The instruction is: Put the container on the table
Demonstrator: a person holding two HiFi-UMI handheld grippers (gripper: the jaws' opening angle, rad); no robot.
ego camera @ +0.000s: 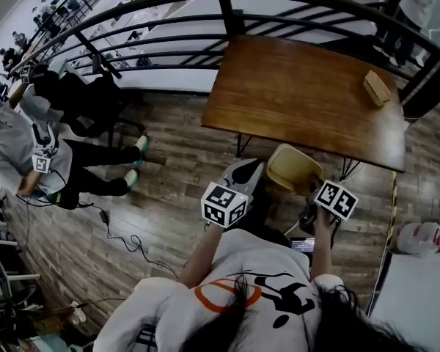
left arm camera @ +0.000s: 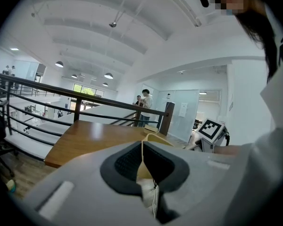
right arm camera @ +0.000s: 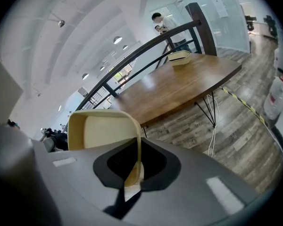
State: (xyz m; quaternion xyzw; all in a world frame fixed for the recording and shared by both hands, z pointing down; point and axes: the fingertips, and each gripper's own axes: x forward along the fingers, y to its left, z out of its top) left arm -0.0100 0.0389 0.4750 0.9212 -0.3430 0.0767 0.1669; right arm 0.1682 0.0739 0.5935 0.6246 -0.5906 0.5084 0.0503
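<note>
Container held by both grippers, short of the worktop's near edge

The one beige container point(ego camera: 293, 167) hangs mouth-up between the two grippers. The left gripper point(ego camera: 264, 171) has its fingers closed on the thin wall at the left rim, and the right gripper point(ego camera: 312, 189) has its fingers pinched on the rim on its own side, so neither hand is nearer. The container looks roughly as wide as it is long, with no clear long axis. The single wooden worktop point(ego camera: 293, 94) lies straight ahead of both pairs of fingers, so the coming move looks like a forward carry and then a lowering. One small beige block point(ego camera: 376, 88) sits far ahead and to the right of the fingers, well apart from the container.
</note>
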